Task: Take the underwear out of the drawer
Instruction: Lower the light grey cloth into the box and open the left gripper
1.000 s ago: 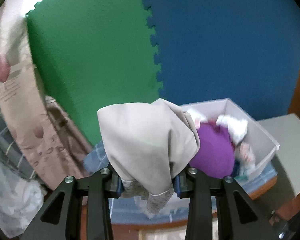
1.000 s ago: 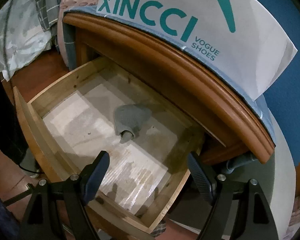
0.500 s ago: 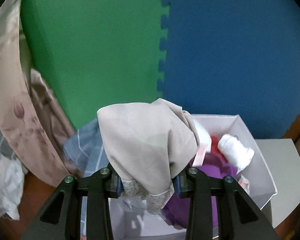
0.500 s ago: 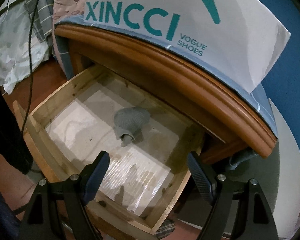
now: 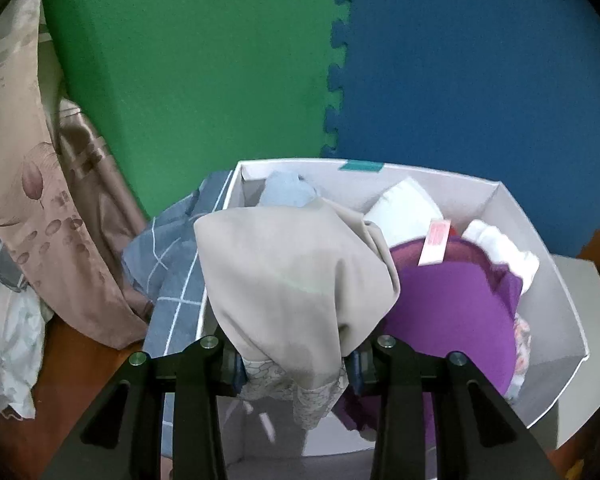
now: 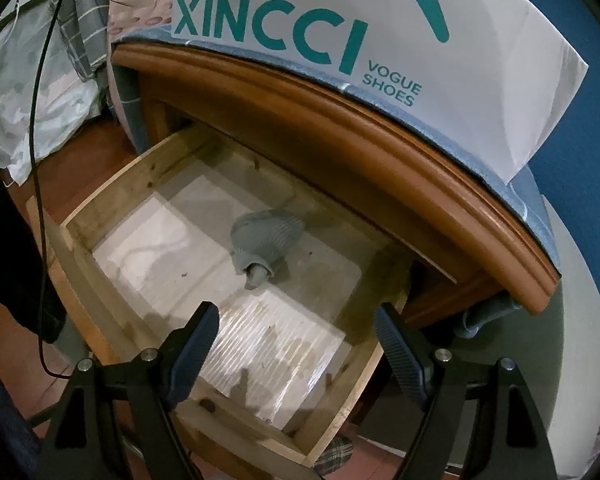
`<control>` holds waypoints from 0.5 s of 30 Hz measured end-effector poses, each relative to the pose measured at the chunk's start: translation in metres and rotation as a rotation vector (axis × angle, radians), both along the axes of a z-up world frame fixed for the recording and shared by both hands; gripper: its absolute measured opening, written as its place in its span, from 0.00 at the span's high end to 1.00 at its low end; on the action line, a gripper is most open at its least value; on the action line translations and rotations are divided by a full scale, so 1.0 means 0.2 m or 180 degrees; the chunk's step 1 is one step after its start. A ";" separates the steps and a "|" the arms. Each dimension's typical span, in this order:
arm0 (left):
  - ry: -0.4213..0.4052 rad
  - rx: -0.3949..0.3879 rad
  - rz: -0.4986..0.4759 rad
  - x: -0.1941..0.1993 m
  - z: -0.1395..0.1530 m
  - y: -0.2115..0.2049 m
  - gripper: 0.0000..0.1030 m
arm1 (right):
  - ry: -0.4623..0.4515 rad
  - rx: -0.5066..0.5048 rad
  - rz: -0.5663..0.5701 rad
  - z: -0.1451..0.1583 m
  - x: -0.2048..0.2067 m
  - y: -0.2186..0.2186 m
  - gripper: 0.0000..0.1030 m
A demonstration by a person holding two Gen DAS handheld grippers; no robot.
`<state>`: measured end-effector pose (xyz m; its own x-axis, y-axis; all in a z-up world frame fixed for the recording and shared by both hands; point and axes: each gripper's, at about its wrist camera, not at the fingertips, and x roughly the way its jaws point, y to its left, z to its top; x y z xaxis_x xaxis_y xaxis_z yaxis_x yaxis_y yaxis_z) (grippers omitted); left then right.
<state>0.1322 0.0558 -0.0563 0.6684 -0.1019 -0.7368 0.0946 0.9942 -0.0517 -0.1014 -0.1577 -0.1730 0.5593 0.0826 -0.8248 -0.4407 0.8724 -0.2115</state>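
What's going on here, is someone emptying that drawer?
Yes. A person works two handheld grippers. The left gripper is shut on a beige garment, holding it over a white shoebox already holding other clothes. The right gripper hangs open above the pulled-out wooden drawer, where one rolled grey garment is left.

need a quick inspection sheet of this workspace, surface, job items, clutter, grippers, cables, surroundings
surface: wooden nightstand top under a blue cloth, white shoe box standing on it
job's things: beige underwear clamped in the left gripper above the box; open drawer holds one grey rolled item
clutter: purple garment, white rolled pieces and a light blue piece in the box
grippers: left shut on the underwear; right gripper open above the drawer, nothing between its fingers
cables: black cable hanging at left
surroundings: green and blue foam mats, patterned bedding
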 end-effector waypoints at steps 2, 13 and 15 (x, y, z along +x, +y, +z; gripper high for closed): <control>0.0038 0.0038 -0.0016 0.00 -0.03 -0.01 0.67 | 0.0004 0.0002 0.0005 0.00 0.00 0.00 0.20; -0.0027 0.0185 -0.0021 -0.06 -0.05 -0.05 0.44 | 0.0013 -0.0017 0.0006 0.00 0.00 0.01 0.20; -0.0078 0.0102 -0.0002 -0.09 -0.02 -0.04 0.35 | 0.0017 -0.0031 0.0007 -0.01 -0.01 0.00 0.20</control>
<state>0.1149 0.0477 -0.0608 0.6862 -0.0791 -0.7231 0.0961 0.9952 -0.0176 -0.1025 -0.1570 -0.1749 0.5548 0.0757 -0.8285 -0.4437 0.8693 -0.2177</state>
